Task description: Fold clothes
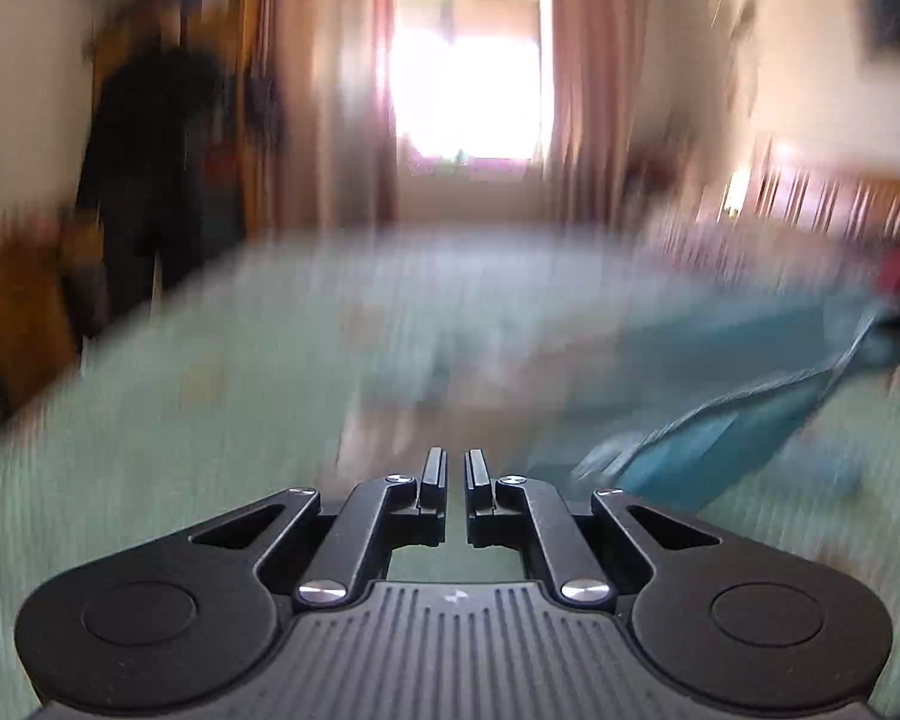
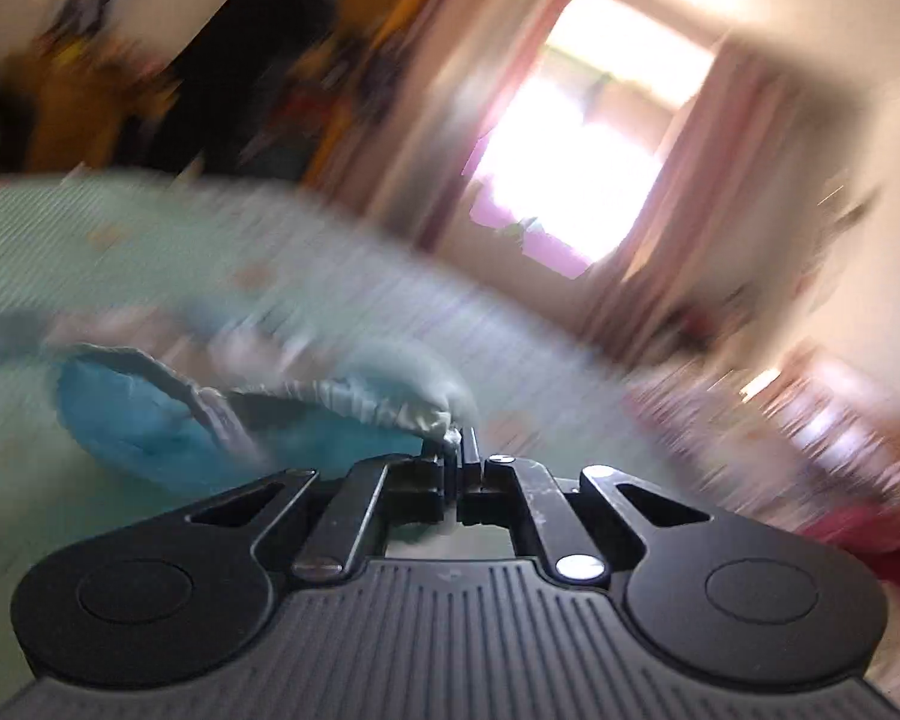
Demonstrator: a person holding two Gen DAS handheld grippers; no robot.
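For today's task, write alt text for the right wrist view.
The right gripper is shut on the pale edge of a blue garment, lifting it off a light green bed. The room behind, with a bright curtained window, is blurred.

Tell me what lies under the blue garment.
Under the blue garment, pinched at its pale edge by the right gripper, lies the pale green bedsheet. Anything beneath its bunched folds stays hidden.

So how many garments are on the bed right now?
1 for sure: the blue garment, its pale edge pinched in the right gripper. Heavy blur on the bed may hide others.
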